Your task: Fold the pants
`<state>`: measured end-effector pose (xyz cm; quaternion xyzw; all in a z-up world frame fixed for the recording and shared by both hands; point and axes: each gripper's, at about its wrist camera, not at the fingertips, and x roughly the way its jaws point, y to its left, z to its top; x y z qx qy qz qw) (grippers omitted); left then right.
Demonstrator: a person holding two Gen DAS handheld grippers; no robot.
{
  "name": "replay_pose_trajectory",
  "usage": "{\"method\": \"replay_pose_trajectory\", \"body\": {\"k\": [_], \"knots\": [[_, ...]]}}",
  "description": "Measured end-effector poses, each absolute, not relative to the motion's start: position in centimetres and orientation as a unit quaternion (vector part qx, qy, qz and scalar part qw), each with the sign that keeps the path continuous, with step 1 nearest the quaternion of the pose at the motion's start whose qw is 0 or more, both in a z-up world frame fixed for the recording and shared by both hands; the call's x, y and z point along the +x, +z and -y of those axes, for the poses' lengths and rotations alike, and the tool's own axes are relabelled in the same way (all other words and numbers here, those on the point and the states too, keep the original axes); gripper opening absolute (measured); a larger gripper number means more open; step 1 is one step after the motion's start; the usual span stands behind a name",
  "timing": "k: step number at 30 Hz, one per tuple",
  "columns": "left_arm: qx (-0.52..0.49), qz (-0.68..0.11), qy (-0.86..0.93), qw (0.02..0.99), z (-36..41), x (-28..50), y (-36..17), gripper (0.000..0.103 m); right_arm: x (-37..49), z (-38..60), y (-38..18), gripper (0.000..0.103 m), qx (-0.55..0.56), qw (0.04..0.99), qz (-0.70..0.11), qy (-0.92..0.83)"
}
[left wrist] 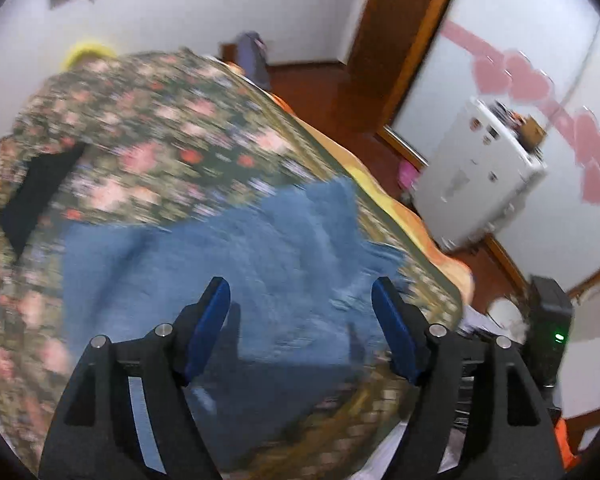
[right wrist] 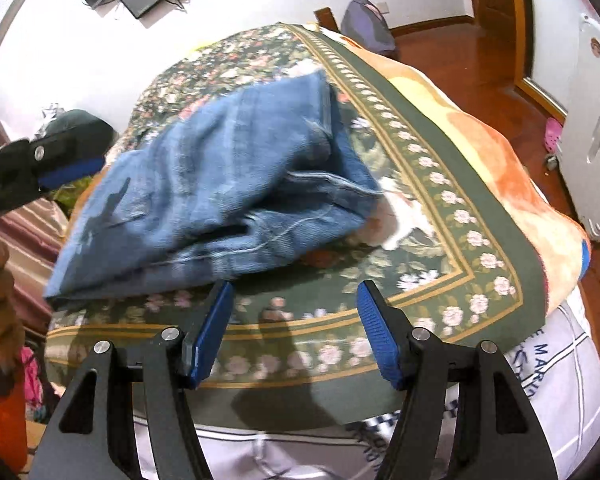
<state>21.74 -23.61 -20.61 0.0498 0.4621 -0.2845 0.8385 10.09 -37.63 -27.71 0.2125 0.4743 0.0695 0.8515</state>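
Blue denim pants (right wrist: 220, 184), folded into a thick bundle, lie on the dark green floral blanket (right wrist: 440, 216) covering the bed, towards its left side in the right wrist view. Prob. heavy-ish, limp but w/ stiff seams & hems; layers will slide apart if pinched singly, so best grab thru all layers at a hem or folded edge. Faded wash, pale stitching, one end bulging open. Left gripper (left wrist: 300, 300): fingers wide apart, nothing held, above the denim. Right gripper (right wrist: 296, 300): fingers wide, empty, over blanket just short of the bundle's near edge.
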Motion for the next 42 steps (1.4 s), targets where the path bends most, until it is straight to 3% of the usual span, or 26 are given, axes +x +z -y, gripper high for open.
{"method": "replay_pose_trajectory", "body": {"k": [7, 17, 20, 22, 24, 32, 42], "knots": [[0.111, -0.458, -0.164, 0.866, 16.9, 29.8, -21.5, 0.073, 10.8, 36.0, -26.0, 0.062, 0.243, 0.854, -0.449, 0.095], [0.149, -0.538, -0.170, 0.812, 13.4, 36.7, -30.3, 0.075, 14.6, 33.5, -28.4, 0.067, 0.252, 0.840, -0.473, 0.086], [0.147, -0.518, -0.181, 0.823, 11.7, 35.5, -30.4, 0.075, 15.9, 33.4, -28.2, 0.067, 0.230, 0.847, -0.473, 0.082], [0.145, -0.512, -0.187, 0.826, 10.7, 34.6, -30.2, 0.066, 16.8, 33.6, -28.0, 0.067, 0.224, 0.847, -0.475, 0.079], [0.141, -0.508, -0.186, 0.829, 9.4, 33.2, -29.7, 0.064, 18.6, 33.3, -28.1, 0.067, 0.213, 0.847, -0.480, 0.085], [0.062, -0.516, -0.189, 0.833, 3.9, 26.7, -27.7, 0.064, 24.8, 31.6, -26.8, 0.066, 0.157, 0.855, -0.481, 0.108], [-0.065, -0.515, -0.175, 0.837, 4.5, 18.9, -27.4, 0.059, 19.1, 30.1, -22.5, 0.066, 0.118, 0.868, -0.458, 0.153]]}}
